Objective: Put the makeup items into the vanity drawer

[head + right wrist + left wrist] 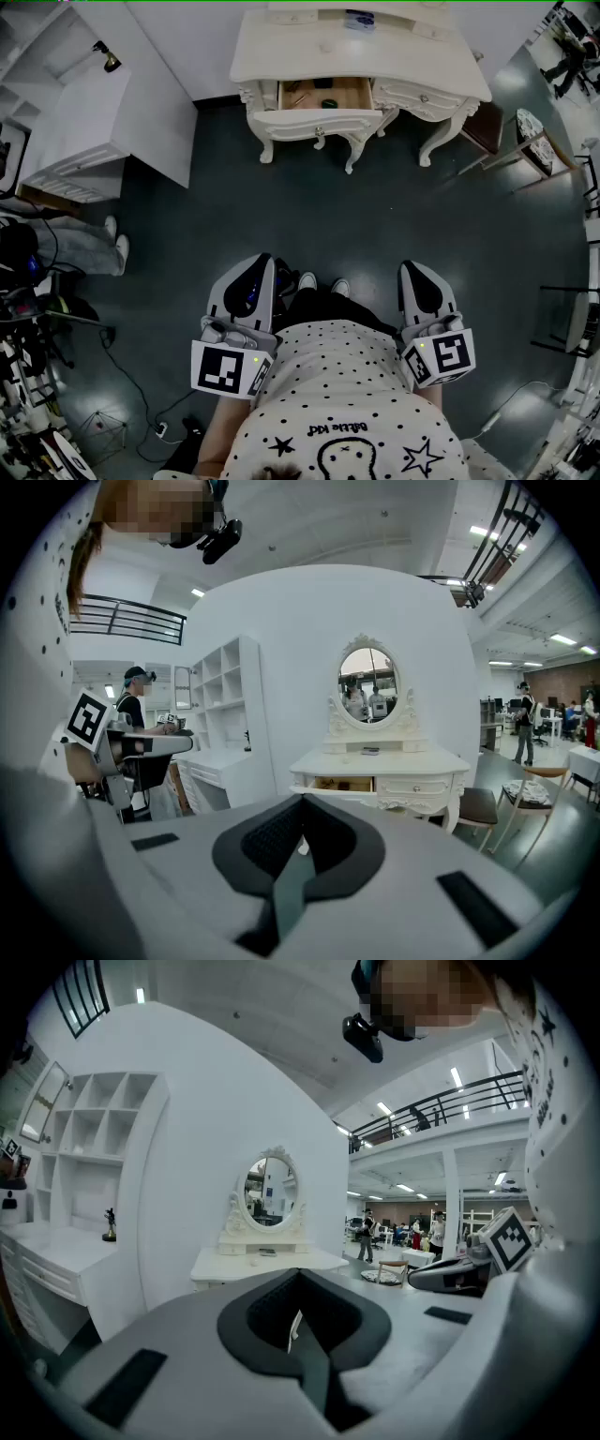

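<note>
Ceiling strip lights (pixel 487 532) are lighting everything brightly and evenly; fisheye lenses are bending straight lines and blackening the corners, while the dark floor (pixel 394 234) is showing only faint shadows

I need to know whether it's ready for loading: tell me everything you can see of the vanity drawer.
The vanity drawer is the left one of the white dressing table, pulled well out. Its curved white front carries a small knob; the inside looks like bare tan wood. A few small dark items lie in it, too small to identify. The drawer beside it is shut.
</note>
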Motion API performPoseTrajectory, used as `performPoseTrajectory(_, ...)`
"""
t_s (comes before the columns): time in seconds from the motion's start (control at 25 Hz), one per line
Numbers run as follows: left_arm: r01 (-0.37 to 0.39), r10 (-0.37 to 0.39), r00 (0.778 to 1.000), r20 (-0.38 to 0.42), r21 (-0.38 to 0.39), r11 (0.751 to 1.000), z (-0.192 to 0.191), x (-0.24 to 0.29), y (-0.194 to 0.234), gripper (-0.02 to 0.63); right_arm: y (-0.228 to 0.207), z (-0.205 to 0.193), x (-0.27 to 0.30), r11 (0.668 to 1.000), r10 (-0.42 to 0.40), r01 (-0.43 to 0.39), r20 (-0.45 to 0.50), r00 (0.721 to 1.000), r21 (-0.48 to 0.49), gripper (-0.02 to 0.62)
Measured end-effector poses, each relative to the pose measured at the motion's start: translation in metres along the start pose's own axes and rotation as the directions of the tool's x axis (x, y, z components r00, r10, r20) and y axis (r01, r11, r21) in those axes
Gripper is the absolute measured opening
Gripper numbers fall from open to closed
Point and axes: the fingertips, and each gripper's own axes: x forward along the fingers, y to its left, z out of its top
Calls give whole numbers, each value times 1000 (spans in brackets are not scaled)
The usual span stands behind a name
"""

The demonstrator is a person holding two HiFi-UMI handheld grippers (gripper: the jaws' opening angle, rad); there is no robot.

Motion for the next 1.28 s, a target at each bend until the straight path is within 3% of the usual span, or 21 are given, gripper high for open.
performPoseTrajectory(0.36,57,-59,997,-41,-46,997,-10,5,-3,2,6,1,2,1000,1,-1,-8,1000,-5,9)
performPoseTrajectory(0.72,97,-98,995,-6,-56,994,-6,7,6,2,14,3,13,1000,7,-7,-17,1000,-12,9)
performPoseTrajectory(1.28,73,-74,997,0,-67,995,-17,16,50,2,44,4,55,998,64,-64,-7,998,-5,9)
